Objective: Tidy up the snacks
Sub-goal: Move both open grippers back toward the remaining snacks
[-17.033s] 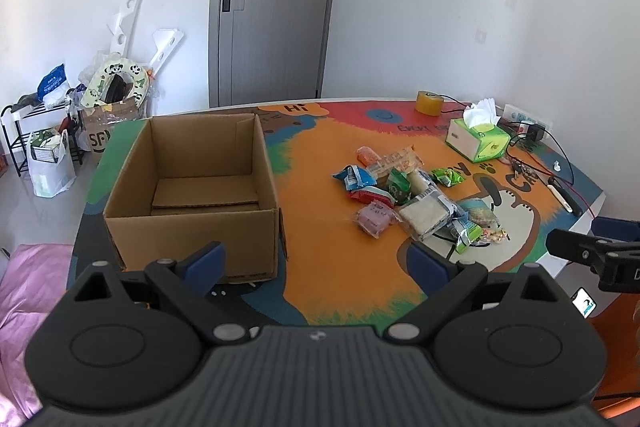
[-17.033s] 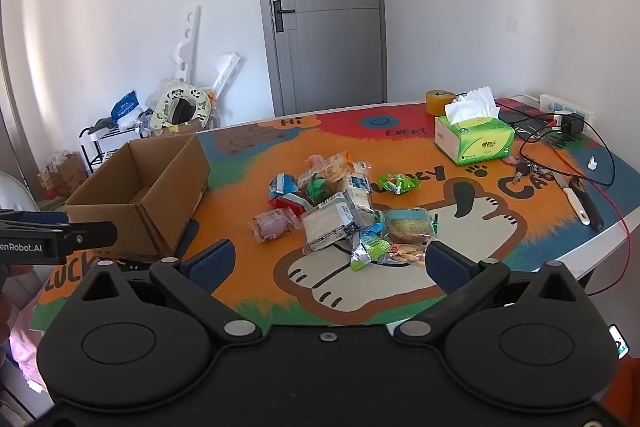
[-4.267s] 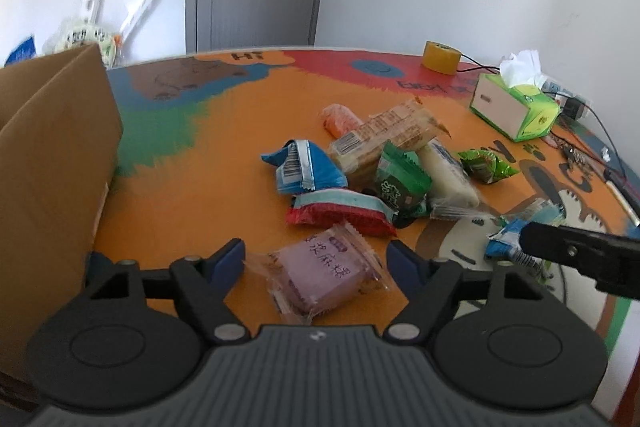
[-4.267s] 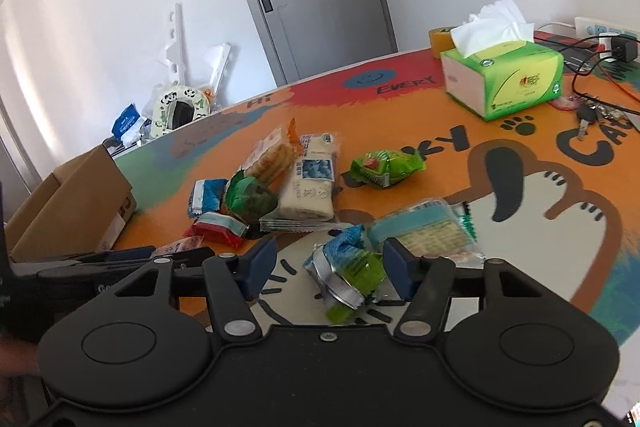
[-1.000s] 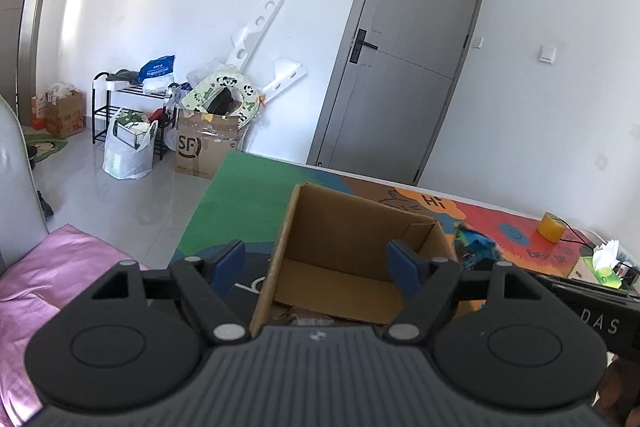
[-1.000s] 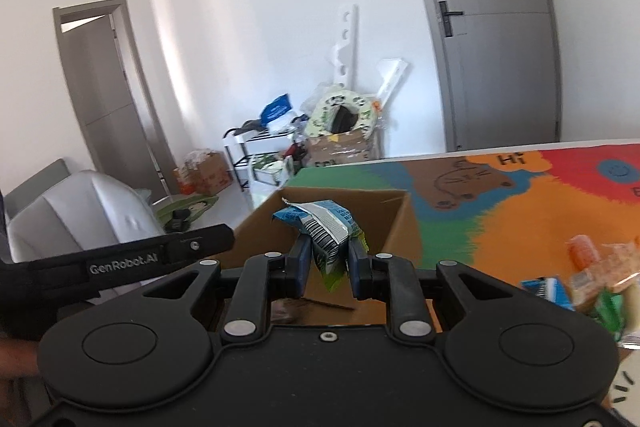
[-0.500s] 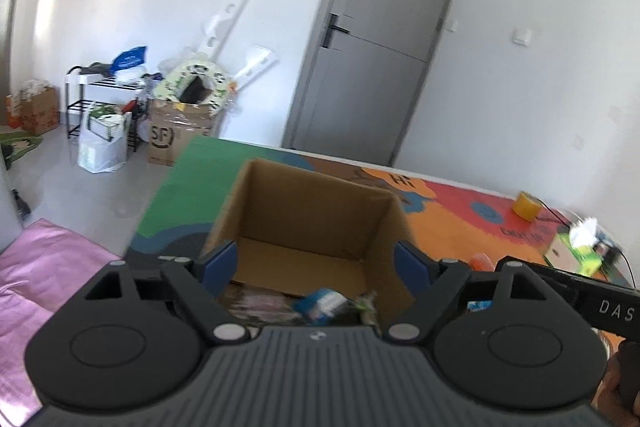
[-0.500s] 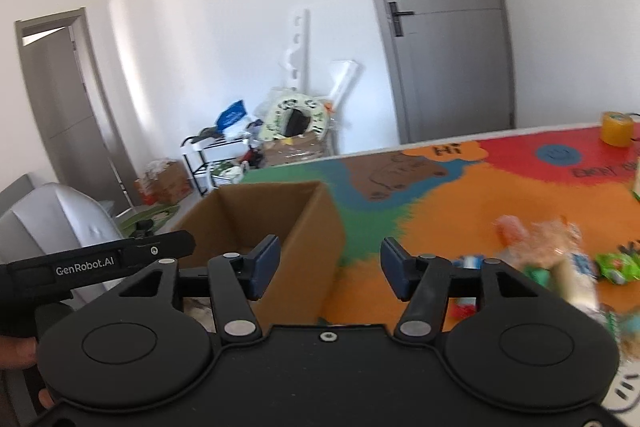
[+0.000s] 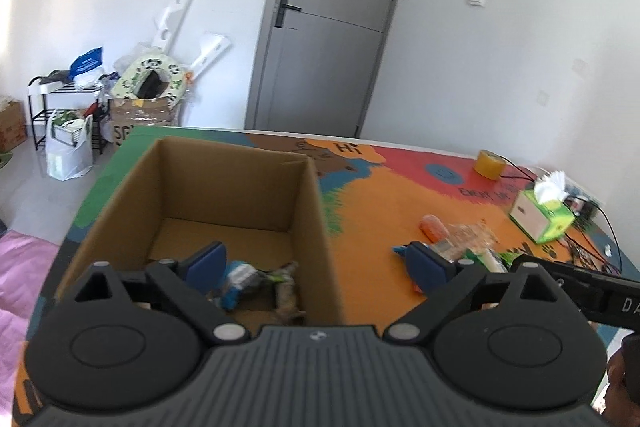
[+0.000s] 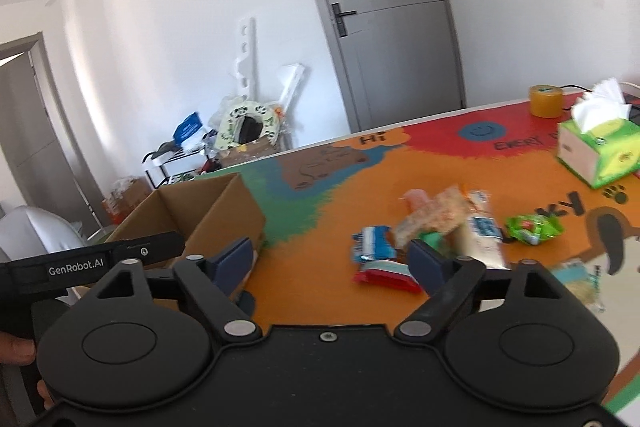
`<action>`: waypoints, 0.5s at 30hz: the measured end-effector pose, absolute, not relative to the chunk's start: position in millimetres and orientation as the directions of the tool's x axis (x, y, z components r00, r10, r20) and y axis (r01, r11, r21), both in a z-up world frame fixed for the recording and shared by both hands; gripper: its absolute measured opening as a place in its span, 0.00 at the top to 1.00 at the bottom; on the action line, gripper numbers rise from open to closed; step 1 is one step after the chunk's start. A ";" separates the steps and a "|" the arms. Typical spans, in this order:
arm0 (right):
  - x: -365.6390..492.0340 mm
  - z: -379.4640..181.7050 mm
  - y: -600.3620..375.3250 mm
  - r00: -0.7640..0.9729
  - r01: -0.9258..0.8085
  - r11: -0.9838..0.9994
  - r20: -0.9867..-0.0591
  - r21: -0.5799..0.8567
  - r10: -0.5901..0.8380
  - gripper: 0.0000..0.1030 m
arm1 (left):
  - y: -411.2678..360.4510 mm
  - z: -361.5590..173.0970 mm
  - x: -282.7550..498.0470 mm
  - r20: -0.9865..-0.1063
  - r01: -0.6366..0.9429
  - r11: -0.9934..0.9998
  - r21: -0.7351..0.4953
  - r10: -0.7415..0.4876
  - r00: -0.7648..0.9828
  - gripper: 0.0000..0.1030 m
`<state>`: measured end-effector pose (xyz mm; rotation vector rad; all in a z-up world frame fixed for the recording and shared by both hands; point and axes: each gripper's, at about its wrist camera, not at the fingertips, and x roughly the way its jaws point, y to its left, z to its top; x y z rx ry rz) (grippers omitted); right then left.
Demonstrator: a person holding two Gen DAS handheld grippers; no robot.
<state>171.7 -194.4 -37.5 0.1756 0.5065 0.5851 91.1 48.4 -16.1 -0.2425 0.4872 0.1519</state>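
The left gripper (image 9: 316,263) hangs over the near right corner of the cardboard box (image 9: 312,211), its jaws spread wide and just now opening further, nothing between them. In the box, at about 6 o'clock of its floor, lie two dropped snack packets (image 9: 260,283), blurred.

The right gripper (image 10: 332,261) points across the colourful tabletop (image 10: 320,291), its jaws also released and just widened, empty. The box (image 10: 240,211) sits at its 10 o'clock. The remaining snack pile (image 10: 436,227) lies at its 1 o'clock, with a red packet (image 10: 386,277) just beside the right finger. A tissue box (image 10: 600,155) and a tape roll (image 10: 545,101) stand farther off at 2 o'clock.
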 end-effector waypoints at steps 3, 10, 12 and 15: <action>171.5 -38.5 -208.5 0.732 -0.461 0.834 -0.401 0.303 0.550 0.06 | 36.7 -16.6 92.3 -0.479 -0.172 0.968 -0.185 0.064 0.875 0.06; 169.2 -41.2 -238.8 0.769 -0.416 0.860 -0.392 0.295 0.506 0.00 | 9.7 -14.4 95.0 -0.470 -0.120 0.974 -0.190 0.017 0.883 0.04; 169.6 -42.6 -247.2 0.776 -0.401 0.867 -0.394 0.295 0.493 0.00 | 3.2 -12.4 96.3 -0.466 -0.098 0.976 -0.193 -0.003 0.885 0.04; 170.0 -45.9 -260.2 0.784 -0.377 0.874 -0.396 0.307 0.478 0.00 | -8.5 -10.6 99.7 -0.466 -0.073 0.981 -0.180 -0.020 0.885 0.04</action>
